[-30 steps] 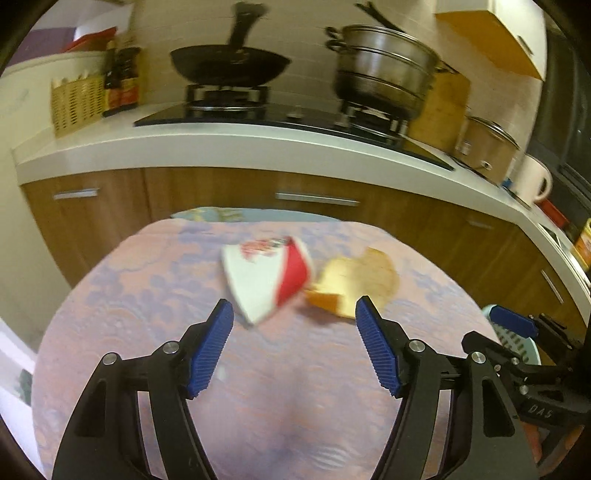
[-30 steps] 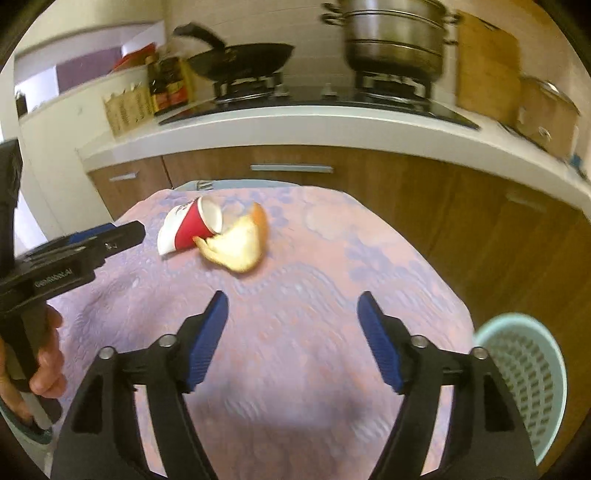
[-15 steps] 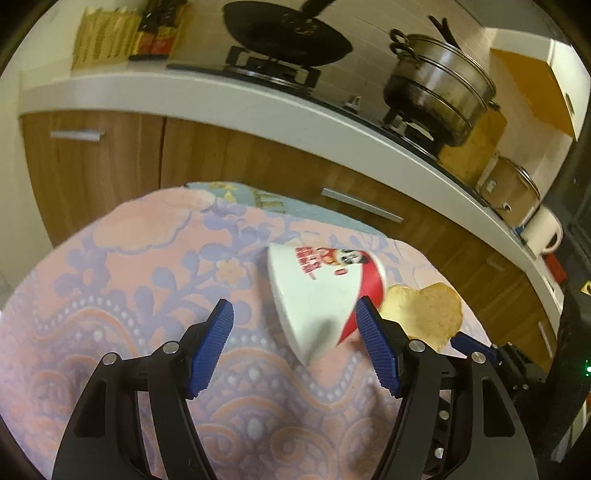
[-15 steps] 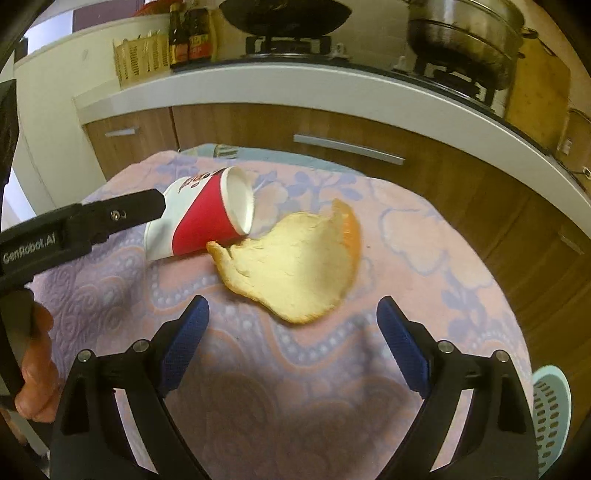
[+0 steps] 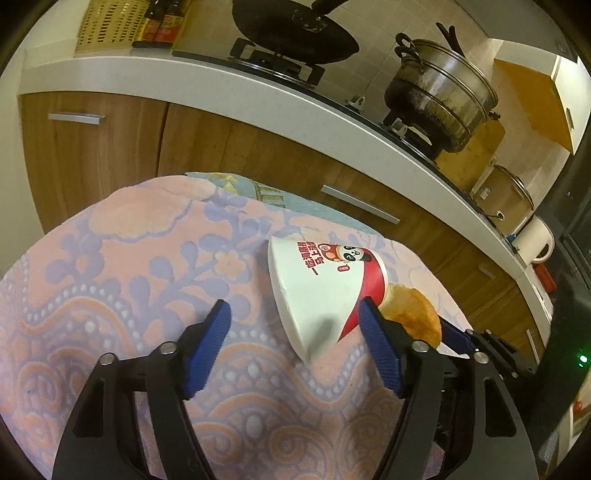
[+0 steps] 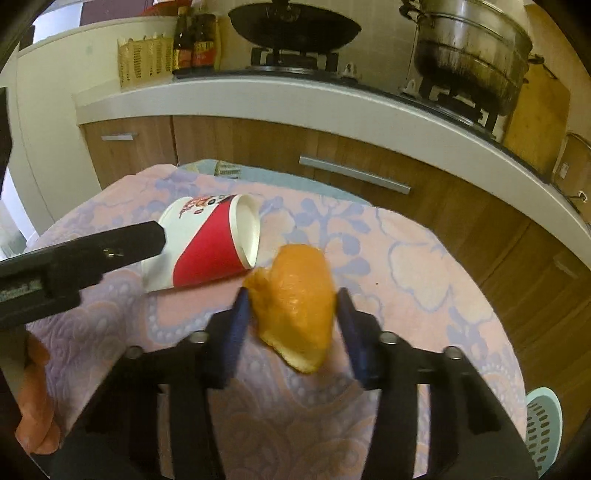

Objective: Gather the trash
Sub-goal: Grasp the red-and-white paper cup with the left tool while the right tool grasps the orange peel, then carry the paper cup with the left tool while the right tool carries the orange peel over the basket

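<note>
Orange peel [image 6: 295, 314] between right hand-held gripper [image 6: 293, 317] pads (blurred)

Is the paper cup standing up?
No, the paper cup lies on its side on the tablecloth, open mouth facing the orange peel.

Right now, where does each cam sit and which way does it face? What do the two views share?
Left wrist: on the left gripper, looking along its blue fingers across the patterned tablecloth at the tipped paper cup and kitchen counter; jaws open around the cup.
Right wrist: on the right gripper, facing the same counter; jaws closed in on the orange peel; the left gripper's arm and the person's hand show at left.
Shared: cup, peel, tablecloth, wok, steamer pot.
</note>
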Tool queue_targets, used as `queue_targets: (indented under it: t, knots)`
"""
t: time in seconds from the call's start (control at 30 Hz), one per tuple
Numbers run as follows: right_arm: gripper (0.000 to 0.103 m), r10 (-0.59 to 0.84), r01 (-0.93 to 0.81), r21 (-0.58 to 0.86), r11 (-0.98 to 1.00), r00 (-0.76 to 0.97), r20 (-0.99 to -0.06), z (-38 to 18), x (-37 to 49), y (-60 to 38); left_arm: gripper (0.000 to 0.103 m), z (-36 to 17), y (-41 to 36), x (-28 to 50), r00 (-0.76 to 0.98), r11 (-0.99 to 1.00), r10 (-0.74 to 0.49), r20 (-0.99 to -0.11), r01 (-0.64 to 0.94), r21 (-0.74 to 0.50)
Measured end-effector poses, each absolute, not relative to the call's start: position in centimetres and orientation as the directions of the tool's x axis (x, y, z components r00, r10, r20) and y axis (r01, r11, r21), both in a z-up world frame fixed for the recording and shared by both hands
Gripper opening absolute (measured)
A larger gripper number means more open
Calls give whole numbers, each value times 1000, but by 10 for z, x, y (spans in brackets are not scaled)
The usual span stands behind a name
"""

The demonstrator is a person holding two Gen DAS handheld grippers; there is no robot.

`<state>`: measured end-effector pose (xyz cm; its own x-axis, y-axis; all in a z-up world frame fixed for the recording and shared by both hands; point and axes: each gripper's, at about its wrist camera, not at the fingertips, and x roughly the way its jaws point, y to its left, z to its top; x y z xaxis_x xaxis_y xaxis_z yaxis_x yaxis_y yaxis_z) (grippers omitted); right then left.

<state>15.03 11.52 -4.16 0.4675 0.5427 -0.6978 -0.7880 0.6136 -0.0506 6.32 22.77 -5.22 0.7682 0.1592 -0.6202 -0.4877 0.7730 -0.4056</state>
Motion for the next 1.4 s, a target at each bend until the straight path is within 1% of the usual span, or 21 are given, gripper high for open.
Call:
queue_targets:
  t: [0.1,0.13,0.23,0.33,0.43,0.53,0.7,0.73,0.77,0.9,1.03,1.23,1.4]
  knots:
    - [29,573,-786,0,619,452,-684,-39,153,101,74,-50,225,67,762,782,167,-626,-489,-386]
    - [28,581,-782,15,623,450,-679,-38,154,96,75,-49,224,69,759,783,167,-630,-490,-383]
    - [28,610,-768,55,638,460,-645,-33,156,79,76,-47,220,79,750,791,151,-644,-483,-376]
    - [27,636,-751,97,654,475,-608,-29,160,65,81,-45,213,92,731,804,151,-665,-483,-347]
    - [27,639,-738,111,666,487,-596,-27,163,56,84,-45,211,107,707,802,171,-686,-505,-320]
    - [27,641,-729,125,673,490,-591,-26,166,50,84,-51,209,124,681,795,176,-711,-524,-305]
    - [27,629,-717,120,686,503,-592,-27,168,48,83,-58,206,136,670,790,193,-717,-539,-291]
    - [27,629,-717,117,687,506,-590,-27,167,48,81,-58,205,135,672,790,201,-713,-542,-288]
    - [27,628,-716,114,689,511,-587,-27,167,48,76,-58,204,134,673,790,213,-709,-545,-280]
    - [27,619,-703,109,703,529,-581,-26,165,47,75,-56,206,126,707,786,187,-682,-525,-328]
    - [27,617,-698,115,707,530,-581,-26,166,45,75,-54,198,117,717,799,175,-675,-504,-329]
    - [27,594,-692,73,718,555,-582,-26,151,41,75,-48,171,93,726,815,162,-669,-480,-323]
    - [27,600,-672,137,728,528,-601,-30,141,5,75,-46,148,72,730,824,147,-668,-464,-326]
